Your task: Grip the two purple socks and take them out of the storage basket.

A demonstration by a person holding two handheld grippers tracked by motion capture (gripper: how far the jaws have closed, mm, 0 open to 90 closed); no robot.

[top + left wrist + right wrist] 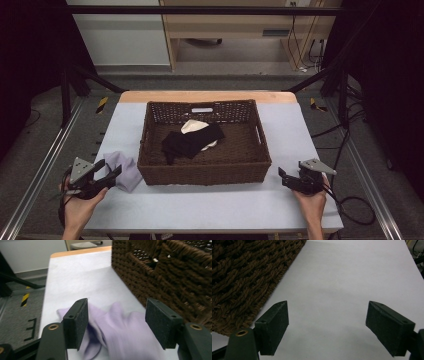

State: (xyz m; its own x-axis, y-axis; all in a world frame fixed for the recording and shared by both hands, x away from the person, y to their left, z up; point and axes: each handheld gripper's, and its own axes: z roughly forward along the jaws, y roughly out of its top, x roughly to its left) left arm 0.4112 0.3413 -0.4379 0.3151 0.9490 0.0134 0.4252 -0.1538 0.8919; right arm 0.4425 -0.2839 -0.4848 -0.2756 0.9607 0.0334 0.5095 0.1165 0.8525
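Observation:
A lilac sock [128,171] lies crumpled on the table just left of a dark brown wicker basket [205,172]. My left gripper [113,173] is open around it at the near left. In the left gripper view the sock [130,337] sits between the two wide-set pads [77,322], which do not press on it, and the basket wall [175,272] rises at the right. Inside the basket lie a black garment [192,141] and a cream one [192,125]. My right gripper [283,176] is open over bare table at the basket's near right corner, with nothing between its jaws [327,325].
The table top [200,207] is pale blue-grey with a wooden strip along its far edge. Metal frame rails run along both sides. Cables trail on the floor at the right. Bare table lies in front of the basket [242,270] and to its right.

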